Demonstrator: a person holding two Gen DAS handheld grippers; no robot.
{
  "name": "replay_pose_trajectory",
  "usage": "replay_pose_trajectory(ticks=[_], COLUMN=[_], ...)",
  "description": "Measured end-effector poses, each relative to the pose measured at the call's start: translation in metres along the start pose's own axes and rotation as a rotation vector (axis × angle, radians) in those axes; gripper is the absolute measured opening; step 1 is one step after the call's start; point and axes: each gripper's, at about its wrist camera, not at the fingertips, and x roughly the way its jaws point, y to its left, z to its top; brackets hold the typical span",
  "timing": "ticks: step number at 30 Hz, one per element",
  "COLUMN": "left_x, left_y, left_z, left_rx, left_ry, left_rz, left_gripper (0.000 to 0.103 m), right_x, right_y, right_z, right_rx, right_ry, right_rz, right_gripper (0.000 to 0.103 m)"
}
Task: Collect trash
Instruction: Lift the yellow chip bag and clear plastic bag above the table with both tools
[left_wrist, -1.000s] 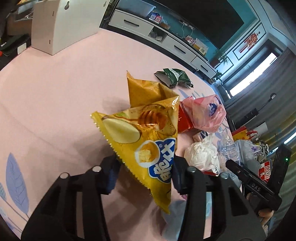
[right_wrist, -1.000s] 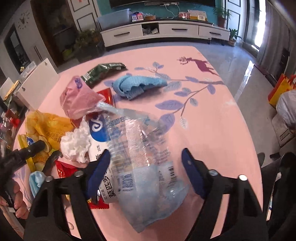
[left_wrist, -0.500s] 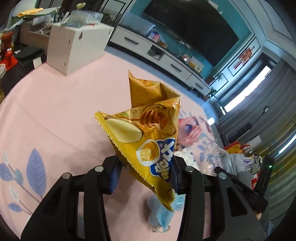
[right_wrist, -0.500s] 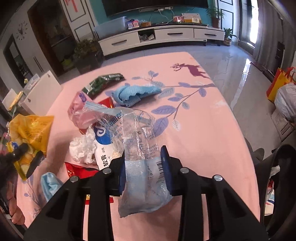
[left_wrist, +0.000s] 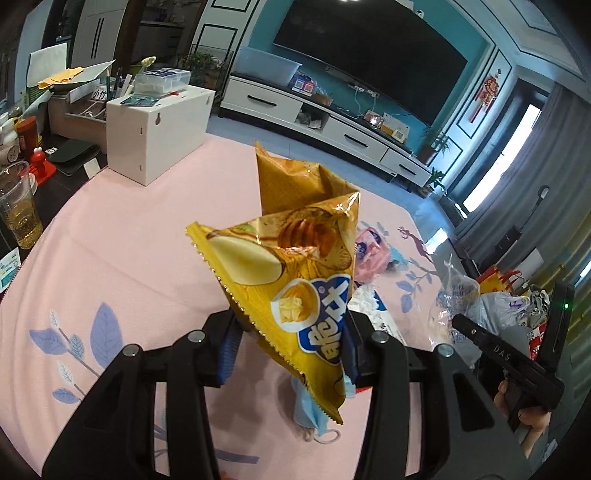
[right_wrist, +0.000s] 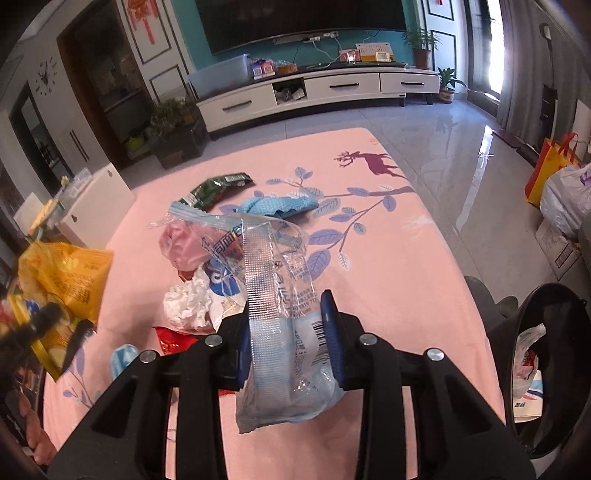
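My left gripper (left_wrist: 290, 341) is shut on a yellow chip bag (left_wrist: 295, 266), held up above the pink tablecloth (left_wrist: 129, 251). My right gripper (right_wrist: 286, 332) is shut on a clear plastic wrapper (right_wrist: 273, 280) with blue print, also lifted off the table. In the right wrist view the yellow chip bag (right_wrist: 62, 273) and the left gripper show at the far left. Loose trash lies on the cloth: a pink bag (right_wrist: 184, 243), a white tissue wad (right_wrist: 186, 302), a red wrapper (right_wrist: 173, 338), a green wrapper (right_wrist: 214, 186), a blue cloth (right_wrist: 277, 205) and a blue face mask (left_wrist: 308, 413).
A white box (left_wrist: 159, 129) stands at the table's far left corner, with a cup of yellow drink (left_wrist: 20, 206) beside the table. A black bin (right_wrist: 546, 369) with a bag inside sits at the right edge. Shopping bags (right_wrist: 557, 184) stand on the floor.
The right gripper's jaws closed on the clear wrapper and lifted it off the table. The left gripper rose with the chip bag, uncovering the blue face mask below.
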Motion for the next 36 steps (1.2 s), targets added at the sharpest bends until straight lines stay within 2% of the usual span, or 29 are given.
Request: replay_pose_trajectory(ticks=[5,8,15,25,36], left_x=[0.002,0.003,-0.004,-0.01,-0.019], left_y=[-0.004,-0.003,-0.002,-0.009,-0.013], left_z=[-0.007,-0.012,-0.021,-0.024,-0.024], left_rx=[0.027,0.019,0.049,0.087,0.1], left_ry=[-0.004,0.007,-0.012,-0.024,-0.043], left_rz=[0.021,0.01,0.037,0.027,0.001], left_gripper=[0.046,0.046,0.047,0.047,0.047], right_x=[-0.005,-0.009,-0.016,-0.02,-0.033], right_y=[-0.011,-0.016,-0.015,0.004,0.011], right_z=[-0.006,-0.01,-0.014,-0.017,-0.018], right_rx=[0.065,0.096,0.106,0.024,0.003], right_ry=[-0.004,-0.014,-0.046,-0.068,-0.098], right_rz=[0.013,0.01,-0.001,-0.028,-0.008], right_gripper=[0.034,0.034,0.034,0.034,0.034])
